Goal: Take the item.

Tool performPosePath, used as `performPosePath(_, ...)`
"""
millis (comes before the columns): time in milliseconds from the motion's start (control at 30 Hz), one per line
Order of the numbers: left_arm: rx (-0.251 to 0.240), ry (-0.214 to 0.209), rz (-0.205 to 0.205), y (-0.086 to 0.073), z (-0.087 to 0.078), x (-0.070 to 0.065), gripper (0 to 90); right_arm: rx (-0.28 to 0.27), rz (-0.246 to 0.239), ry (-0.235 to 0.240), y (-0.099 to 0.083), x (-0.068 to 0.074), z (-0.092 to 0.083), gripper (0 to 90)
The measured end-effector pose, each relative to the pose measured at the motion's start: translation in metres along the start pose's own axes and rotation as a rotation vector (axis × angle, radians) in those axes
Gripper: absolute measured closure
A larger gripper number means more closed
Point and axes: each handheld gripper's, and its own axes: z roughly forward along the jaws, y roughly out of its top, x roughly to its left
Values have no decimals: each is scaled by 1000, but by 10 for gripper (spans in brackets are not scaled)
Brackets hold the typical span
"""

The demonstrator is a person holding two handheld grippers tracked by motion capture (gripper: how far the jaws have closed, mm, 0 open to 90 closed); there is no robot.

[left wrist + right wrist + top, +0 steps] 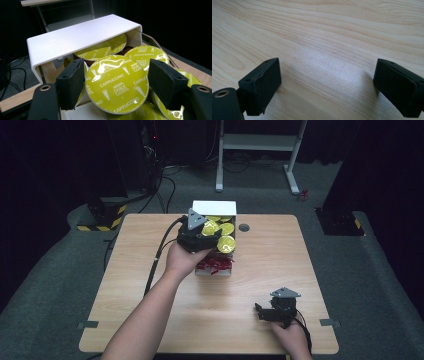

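A white box at the table's far middle holds several yellow-green "Cappuccino" coffee capsules and red wrapped pieces at its near end. My left gripper reaches into the box from the left. In the left gripper view its two pads press on either side of one capsule's lid, so my left gripper is shut on it. More capsules lie around and under it, and the white lid arches behind. My right gripper rests near the table's front right, and in its own view my right gripper is open over bare wood.
The wooden table has bare room left and front of the box. A small black round grommet sits right of the box. A black cable trails from the left gripper. A white desk frame stands on the floor beyond.
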Motion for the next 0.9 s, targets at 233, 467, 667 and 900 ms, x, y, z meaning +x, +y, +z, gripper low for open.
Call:
performPosePath(233, -14, 20, 4, -4, -3, -1, 356, 0, -1, 0, 0, 0, 0, 77)
performPosePath(467, -20, 18, 2, -5, -4, -2, 378, -1, -1, 0, 0, 0, 0, 77)
performPosePath(667, -20, 16, 8, -4, -6, -3, 380, 0, 0, 0, 0, 0, 0, 77)
performPosePath(900, -39, -2, -3, -3, -8, -3, 381, -1, -1, 0, 0, 0, 0, 77)
